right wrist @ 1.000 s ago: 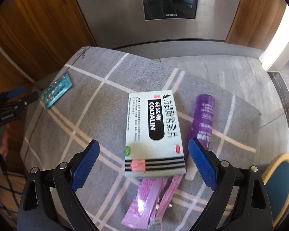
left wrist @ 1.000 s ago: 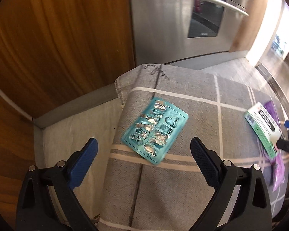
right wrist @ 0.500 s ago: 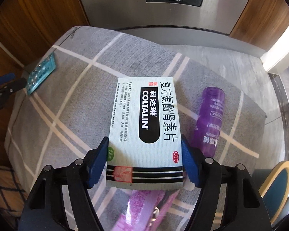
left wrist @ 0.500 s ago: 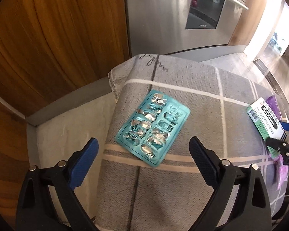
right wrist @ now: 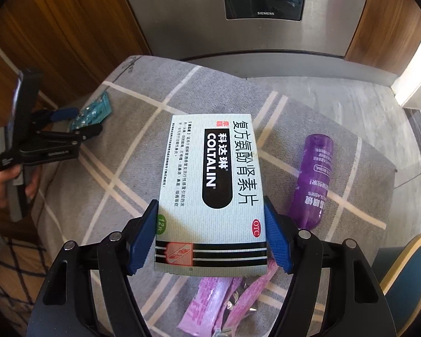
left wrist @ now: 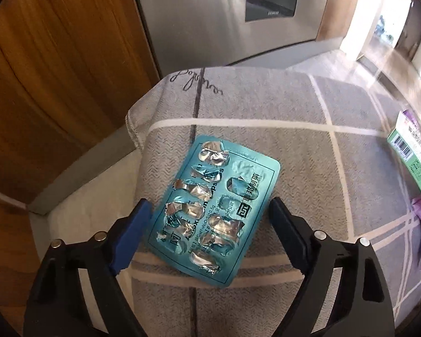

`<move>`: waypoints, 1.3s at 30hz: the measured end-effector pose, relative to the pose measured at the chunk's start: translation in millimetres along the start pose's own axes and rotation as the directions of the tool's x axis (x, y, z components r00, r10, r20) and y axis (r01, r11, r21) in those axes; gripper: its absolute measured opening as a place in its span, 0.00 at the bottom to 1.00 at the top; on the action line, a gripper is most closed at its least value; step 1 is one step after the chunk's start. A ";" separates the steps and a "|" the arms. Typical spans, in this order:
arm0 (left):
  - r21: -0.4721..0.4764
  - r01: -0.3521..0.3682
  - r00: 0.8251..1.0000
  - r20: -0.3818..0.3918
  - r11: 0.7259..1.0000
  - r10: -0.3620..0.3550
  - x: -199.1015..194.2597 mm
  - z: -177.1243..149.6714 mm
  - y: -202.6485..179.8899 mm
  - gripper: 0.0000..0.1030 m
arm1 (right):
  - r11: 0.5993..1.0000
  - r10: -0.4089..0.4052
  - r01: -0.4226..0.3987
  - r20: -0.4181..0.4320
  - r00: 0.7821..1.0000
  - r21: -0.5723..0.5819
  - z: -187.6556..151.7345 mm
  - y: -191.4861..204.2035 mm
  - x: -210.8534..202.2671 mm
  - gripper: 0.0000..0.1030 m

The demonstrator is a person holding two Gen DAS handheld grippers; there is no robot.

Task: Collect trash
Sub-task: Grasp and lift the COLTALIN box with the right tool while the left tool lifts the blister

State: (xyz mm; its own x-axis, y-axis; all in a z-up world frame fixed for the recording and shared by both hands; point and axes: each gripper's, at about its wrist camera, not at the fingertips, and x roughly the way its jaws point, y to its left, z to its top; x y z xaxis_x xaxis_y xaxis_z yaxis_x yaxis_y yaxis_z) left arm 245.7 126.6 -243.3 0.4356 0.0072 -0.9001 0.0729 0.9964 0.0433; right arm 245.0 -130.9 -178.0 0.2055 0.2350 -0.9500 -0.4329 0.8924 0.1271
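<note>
Right gripper: blue pads pressed against both long sides of the white rectangular cardboard medicine box, holding it above the grey checked cloth. Left gripper: jaws closing, astride the lower end of the teal foil blister sheet; pads not yet touching it. The sheet, its pockets torn open and crumpled, lies flat near the cloth's hemmed edge at 10 o'clock, bare cloth toward 1 o'clock. Beside the box at 3 o'clock lies a purple plastic tube; at 6 o'clock, pink foil sachets. A steel oven front stands at 12 o'clock.
</note>
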 end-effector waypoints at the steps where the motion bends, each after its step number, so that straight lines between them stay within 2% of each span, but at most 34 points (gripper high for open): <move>1: -0.002 0.007 1.000 0.004 1.000 -0.007 -0.5 -0.3 0.9 0.77 | 1.000 0.003 -0.003 0.003 1.000 0.007 -0.8 -1.2 -0.7 0.69; 5: 0.011 0.018 1.000 0.004 1.000 -0.018 -3.8 -0.9 -1.5 0.69 | 0.999 0.015 -0.015 0.018 1.000 0.031 -1.1 -5.2 -1.9 0.69; 11: 0.035 0.043 0.999 0.000 0.998 -0.044 -11.9 -3.5 -10.3 0.67 | 1.000 0.005 -0.006 0.041 0.999 0.024 -3.4 -3.9 -13.3 0.69; 20: 0.092 0.051 0.995 0.078 0.994 -0.059 -67.3 -0.6 -38.9 0.67 | 0.998 -0.009 0.002 0.114 0.993 0.066 -10.3 -8.8 -55.5 0.69; 25: 0.146 0.082 0.986 0.135 0.986 -0.102 -110.3 -7.0 -74.8 0.67 | 0.991 -0.016 -0.008 0.177 0.984 0.136 -20.8 -21.2 -91.9 0.69; 32: 0.247 0.121 0.968 0.186 0.961 -0.169 -154.2 -11.2 -129.8 0.67 | 0.977 -0.080 0.022 0.268 0.960 0.212 -45.8 -49.3 -146.4 0.69; 39: 0.347 0.172 0.940 0.224 0.922 -0.259 -169.0 -2.7 -187.9 0.67 | 0.921 -0.177 0.045 0.312 0.934 0.387 -91.0 -100.2 -195.5 0.69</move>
State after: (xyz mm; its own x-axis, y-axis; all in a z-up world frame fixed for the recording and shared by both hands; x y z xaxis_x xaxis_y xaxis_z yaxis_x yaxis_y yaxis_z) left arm 155.9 -61.6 -100.5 0.5910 -0.2705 -0.7600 0.4532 0.8907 0.0355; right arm 168.3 -301.3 -30.9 0.5422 0.1820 -0.8203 -0.0501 0.9815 0.1847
